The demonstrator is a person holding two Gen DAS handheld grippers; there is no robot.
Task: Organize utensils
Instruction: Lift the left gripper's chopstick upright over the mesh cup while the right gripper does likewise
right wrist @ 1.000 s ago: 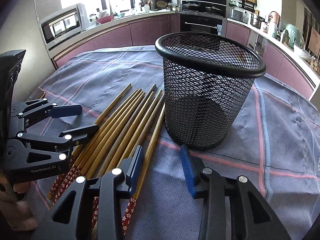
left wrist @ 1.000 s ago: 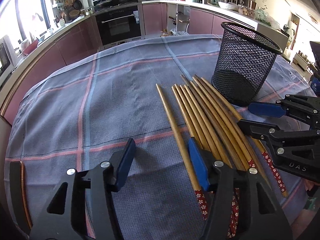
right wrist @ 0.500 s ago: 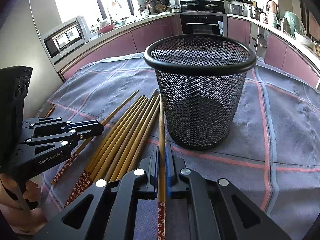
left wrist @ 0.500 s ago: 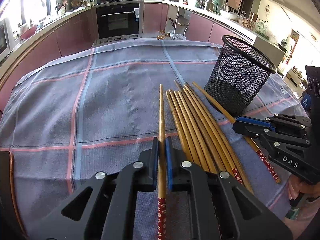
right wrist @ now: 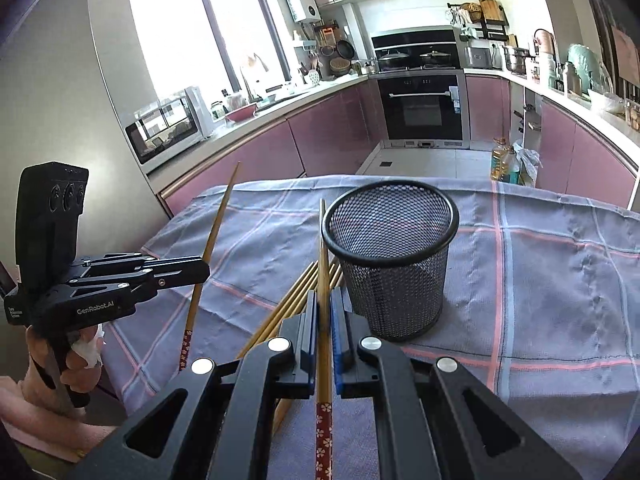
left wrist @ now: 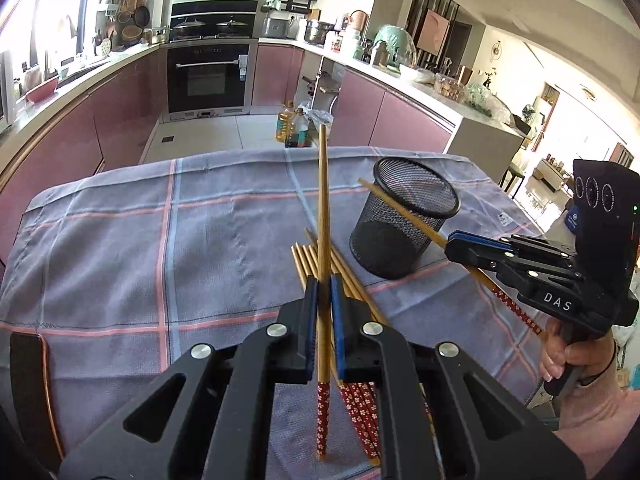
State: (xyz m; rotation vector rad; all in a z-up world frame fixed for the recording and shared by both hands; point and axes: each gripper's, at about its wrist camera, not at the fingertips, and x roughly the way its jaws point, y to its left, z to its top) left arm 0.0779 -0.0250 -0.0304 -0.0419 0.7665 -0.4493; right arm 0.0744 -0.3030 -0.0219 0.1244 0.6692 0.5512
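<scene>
Both grippers had lifted since half a second earlier: then each was clamped on a chopstick lying flat on the bench, now each stick was raised off the cloth, tip forward and up. The left gripper [left wrist: 323, 312] had its jaws closed tight on the left chopstick [left wrist: 322, 216], held low on the wood just above the red flowered end. The right gripper [right wrist: 324, 320] had its jaws pinched shut the same way on the right chopstick [right wrist: 323, 256], whose tip sat just beside the rim of the mesh holder [right wrist: 390, 256]. The holder stood upright on the checked cloth [right wrist: 540, 280], looking empty. The remaining chopsticks [left wrist: 310, 258] lay bundled on the bench left of the holder. Judgement: pick step done for two sticks; next was tipping each into the holder, nothing stored yet.
</scene>
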